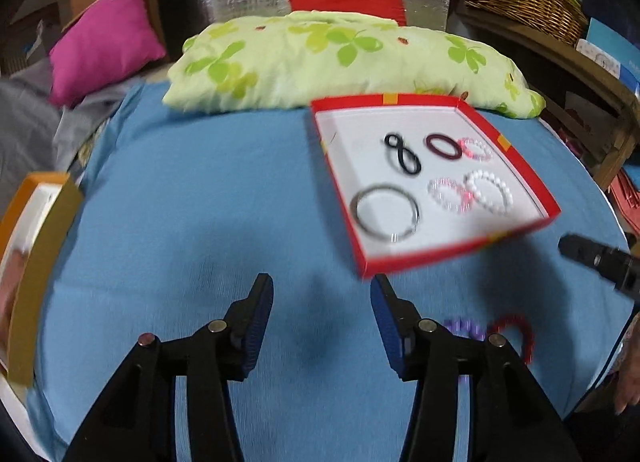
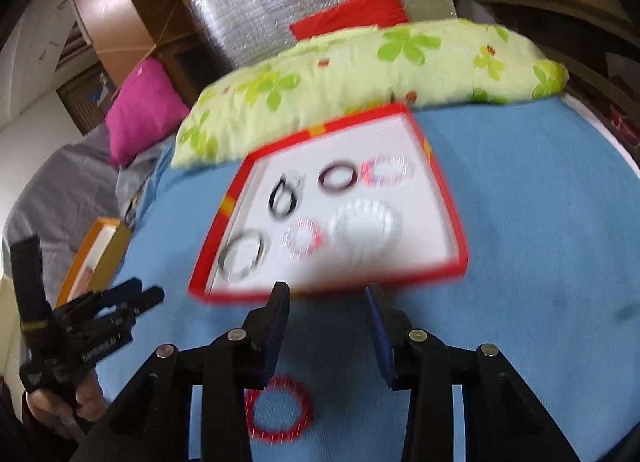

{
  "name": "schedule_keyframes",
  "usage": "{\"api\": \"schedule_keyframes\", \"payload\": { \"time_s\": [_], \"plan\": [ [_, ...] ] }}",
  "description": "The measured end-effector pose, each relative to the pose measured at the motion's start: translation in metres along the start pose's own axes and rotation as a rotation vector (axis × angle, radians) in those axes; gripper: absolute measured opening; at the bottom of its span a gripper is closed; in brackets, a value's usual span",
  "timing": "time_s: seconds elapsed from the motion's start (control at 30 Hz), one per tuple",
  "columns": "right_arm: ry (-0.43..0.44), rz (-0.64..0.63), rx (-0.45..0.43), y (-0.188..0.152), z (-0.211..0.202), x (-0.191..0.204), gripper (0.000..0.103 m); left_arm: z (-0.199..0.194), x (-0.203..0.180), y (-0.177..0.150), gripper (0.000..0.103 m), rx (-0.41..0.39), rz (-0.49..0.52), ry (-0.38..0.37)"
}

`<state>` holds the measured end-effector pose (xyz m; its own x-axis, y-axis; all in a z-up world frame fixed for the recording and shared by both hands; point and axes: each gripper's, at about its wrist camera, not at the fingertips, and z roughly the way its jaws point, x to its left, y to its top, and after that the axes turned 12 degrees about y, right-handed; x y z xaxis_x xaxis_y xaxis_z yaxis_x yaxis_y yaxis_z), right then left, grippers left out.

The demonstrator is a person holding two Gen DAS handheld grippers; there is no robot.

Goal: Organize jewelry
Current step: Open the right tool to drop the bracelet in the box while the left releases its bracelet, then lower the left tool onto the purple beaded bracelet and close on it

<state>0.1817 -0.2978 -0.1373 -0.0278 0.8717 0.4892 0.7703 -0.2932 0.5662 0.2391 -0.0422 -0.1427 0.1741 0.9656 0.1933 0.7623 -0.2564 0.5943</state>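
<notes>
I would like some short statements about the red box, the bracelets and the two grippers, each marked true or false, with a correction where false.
1. The red box lies open with several rings and bracelets inside. True.
2. The left gripper is holding the silver bangle. False: its jaws are apart and empty, and the bangle lies in the box.
3. A red spiral bracelet lies on the blue cloth, outside the box. True.
4. The white bead bracelet lies on the green flowered pillow. False: it lies inside the box.
5. The right gripper is shut on the red bracelet. False: it is open, above it.
</notes>
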Motion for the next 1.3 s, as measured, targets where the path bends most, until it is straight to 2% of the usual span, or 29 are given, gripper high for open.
{"api": "schedule_keyframes", "payload": {
  "time_s": [0.1, 0.17, 0.3, 0.37, 0.43, 0.6, 0.77, 0.87, 1.0, 1.17, 1.3],
  "plan": [
    [-0.01, -0.011, 0.062, -0.024, 0.004, 0.009, 0.041, -0.004, 0.003, -0.02, 0.056, 0.03, -0.018, -0.009],
    [-0.023, -0.026, 0.1, -0.036, 0.01, 0.013, 0.038, -0.006, 0.001, -0.028, 0.056, 0.048, -0.019, -0.035],
    [-0.077, -0.067, 0.173, -0.054, 0.029, 0.016, 0.037, -0.011, -0.008, -0.033, 0.056, 0.035, 0.023, -0.061],
    [-0.108, -0.095, 0.187, -0.057, 0.036, 0.016, 0.03, -0.011, -0.012, -0.032, 0.056, 0.031, 0.042, -0.066],
    [-0.153, -0.169, 0.189, -0.06, 0.041, 0.021, 0.01, -0.007, -0.016, -0.03, 0.056, 0.039, 0.056, -0.073],
    [-0.19, -0.174, 0.157, -0.052, 0.038, 0.014, 0.01, -0.003, -0.033, -0.031, 0.056, 0.049, 0.119, -0.11],
    [-0.195, -0.055, 0.139, -0.035, 0.027, -0.009, 0.01, -0.007, -0.054, -0.038, 0.061, 0.05, 0.195, -0.196],
    [-0.184, 0.003, 0.135, -0.031, 0.02, -0.019, 0.01, -0.006, -0.063, -0.041, 0.066, 0.063, 0.208, -0.238],
    [-0.195, 0.049, 0.165, -0.035, 0.024, -0.03, 0.01, 0.003, -0.073, -0.043, 0.066, 0.099, 0.206, -0.24],
    [-0.195, 0.046, 0.162, -0.036, 0.024, -0.03, 0.011, 0.014, -0.078, -0.047, 0.066, 0.138, 0.189, -0.23],
    [-0.181, 0.058, 0.16, -0.036, 0.023, -0.032, 0.011, 0.014, -0.079, -0.049, 0.068, 0.125, 0.187, -0.219]
  ]
}}
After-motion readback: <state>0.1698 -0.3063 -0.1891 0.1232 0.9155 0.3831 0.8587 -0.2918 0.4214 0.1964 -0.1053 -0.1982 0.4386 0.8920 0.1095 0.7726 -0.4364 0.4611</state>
